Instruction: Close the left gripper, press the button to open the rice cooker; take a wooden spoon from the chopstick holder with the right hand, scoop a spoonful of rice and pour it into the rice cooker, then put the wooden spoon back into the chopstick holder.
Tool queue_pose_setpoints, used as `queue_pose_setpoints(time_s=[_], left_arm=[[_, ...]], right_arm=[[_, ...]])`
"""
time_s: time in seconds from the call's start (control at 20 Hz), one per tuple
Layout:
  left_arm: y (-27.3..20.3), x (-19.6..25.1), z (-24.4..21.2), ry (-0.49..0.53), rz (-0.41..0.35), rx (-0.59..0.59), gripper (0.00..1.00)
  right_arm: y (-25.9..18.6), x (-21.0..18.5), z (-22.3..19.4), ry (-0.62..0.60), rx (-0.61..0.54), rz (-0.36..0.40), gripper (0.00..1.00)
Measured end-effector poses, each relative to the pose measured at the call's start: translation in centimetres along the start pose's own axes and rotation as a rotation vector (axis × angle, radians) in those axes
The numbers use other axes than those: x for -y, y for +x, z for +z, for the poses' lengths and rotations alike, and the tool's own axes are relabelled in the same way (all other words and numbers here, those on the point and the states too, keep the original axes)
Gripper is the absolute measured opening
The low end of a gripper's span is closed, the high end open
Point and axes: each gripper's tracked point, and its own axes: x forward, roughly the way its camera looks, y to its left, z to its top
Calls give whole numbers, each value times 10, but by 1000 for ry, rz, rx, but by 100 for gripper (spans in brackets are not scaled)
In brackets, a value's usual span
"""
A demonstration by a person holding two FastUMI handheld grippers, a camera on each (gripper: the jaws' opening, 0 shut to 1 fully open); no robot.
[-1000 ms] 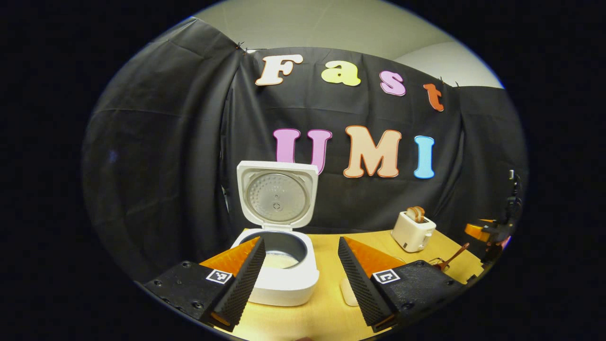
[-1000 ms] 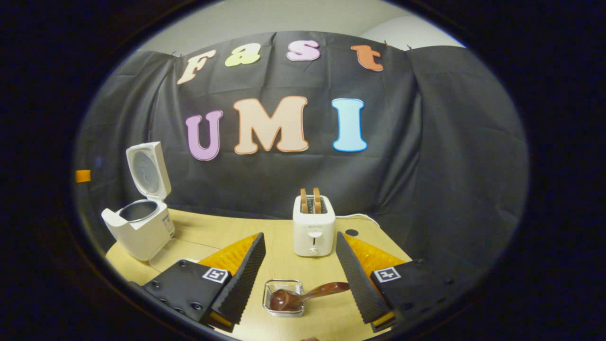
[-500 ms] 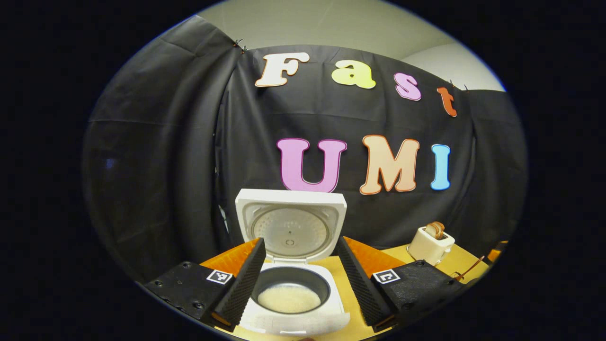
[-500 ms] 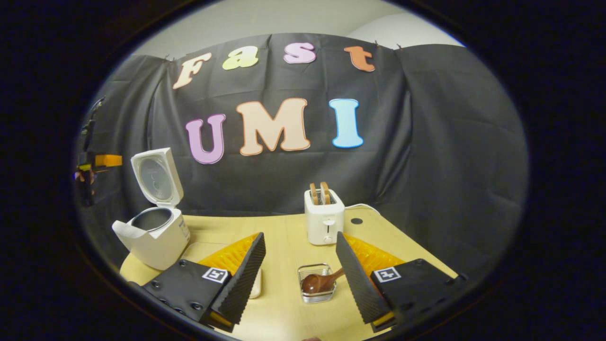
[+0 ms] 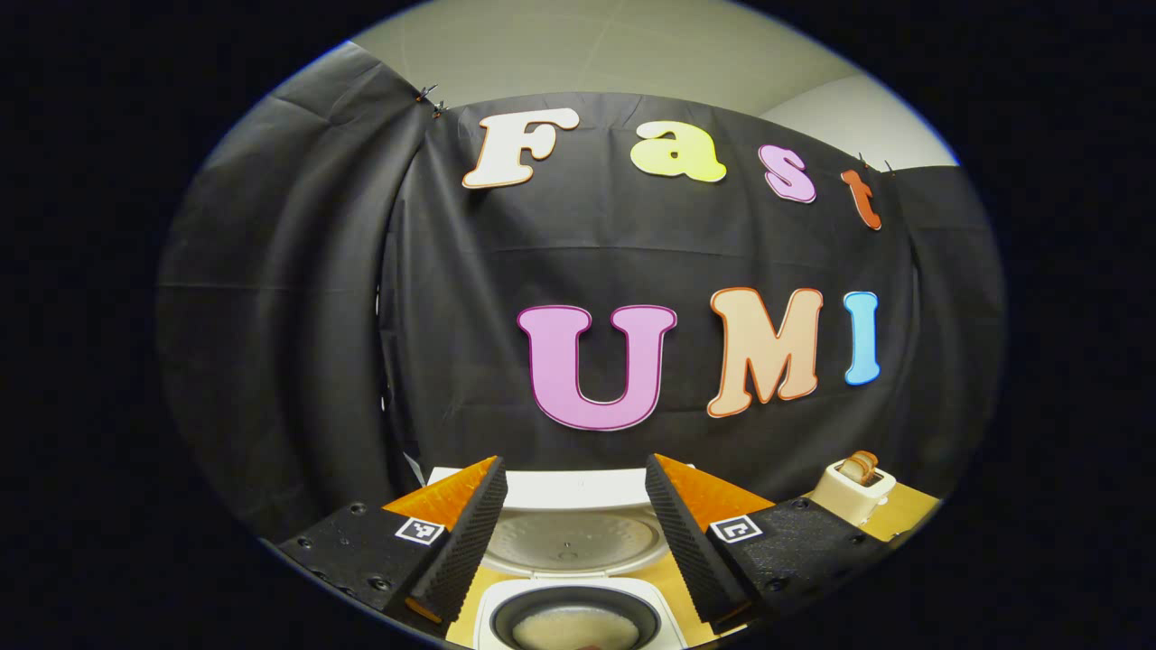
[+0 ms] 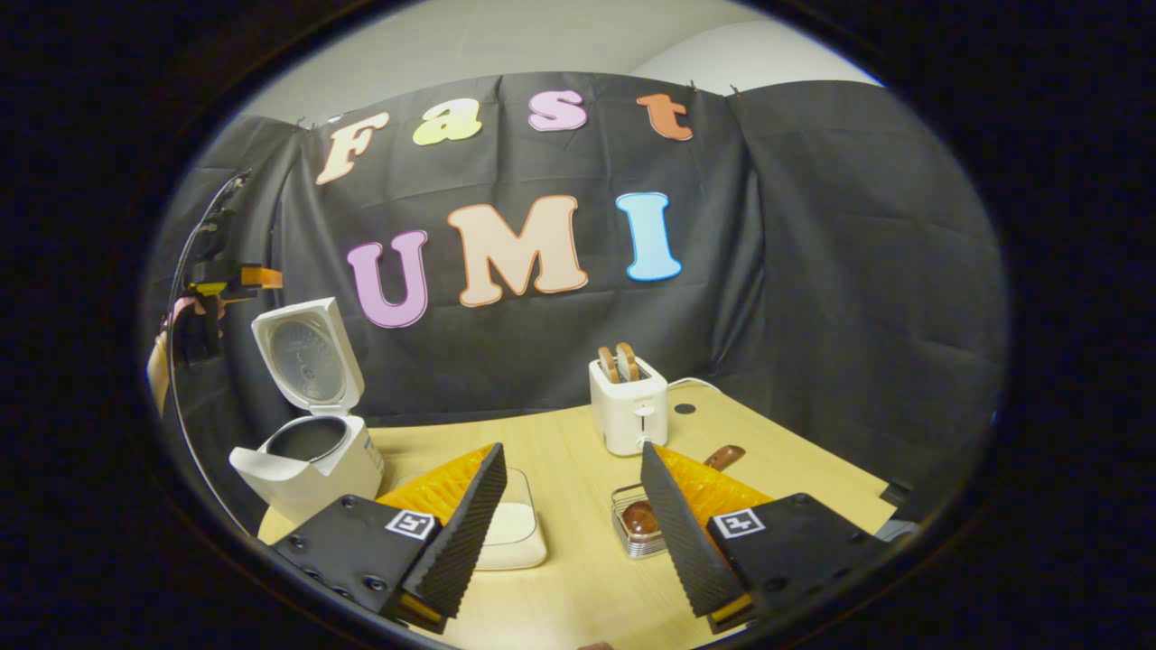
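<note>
The white rice cooker [image 5: 569, 603] stands open right under my left gripper [image 5: 573, 463], lid [image 5: 571, 540] upright and rice in its dark pot [image 5: 573, 625]. That gripper is open with nothing between its fingers. In the right gripper view the rice cooker [image 6: 312, 451] sits at the table's left, and the left gripper [image 6: 253, 276] hangs above and left of it. The wooden spoon [image 6: 724, 454] lies in the small metal chopstick holder [image 6: 625, 522], partly behind my right finger [image 6: 673, 519]. My right gripper [image 6: 573, 450] is open and holds nothing.
A white dish of rice [image 6: 513, 525] lies on the wooden table [image 6: 560, 578] beside my right gripper's left finger. A white toaster [image 6: 629, 408] with two slices stands at the back; the toaster [image 5: 853, 483] sits at the right in the left gripper view.
My left gripper has moved forward over the open rice cooker, which now sits low beneath it. My right gripper has swung left, so the spoon holder slid from between its fingers to behind the right one.
</note>
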Motion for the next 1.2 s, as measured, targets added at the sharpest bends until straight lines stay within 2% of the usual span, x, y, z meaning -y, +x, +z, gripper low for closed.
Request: queue_pose_setpoints(time_s=[0.35, 0.65, 0.9, 1.2], left_arm=[[68, -11, -11, 27, -28, -73, 90], [92, -12, -46, 30, -25, -172, 90], [82, -11, -51, -12, -17, -184, 91], [30, -4, -63, -12, -12, -166, 92]], right_arm=[[-18, -6, 6, -42, 17, -58, 93], [-30, -6, 4, -59, -4, -63, 93], [-35, -10, 4, -70, -30, -30, 93], [-40, -8, 13, -63, -19, 19, 93]])
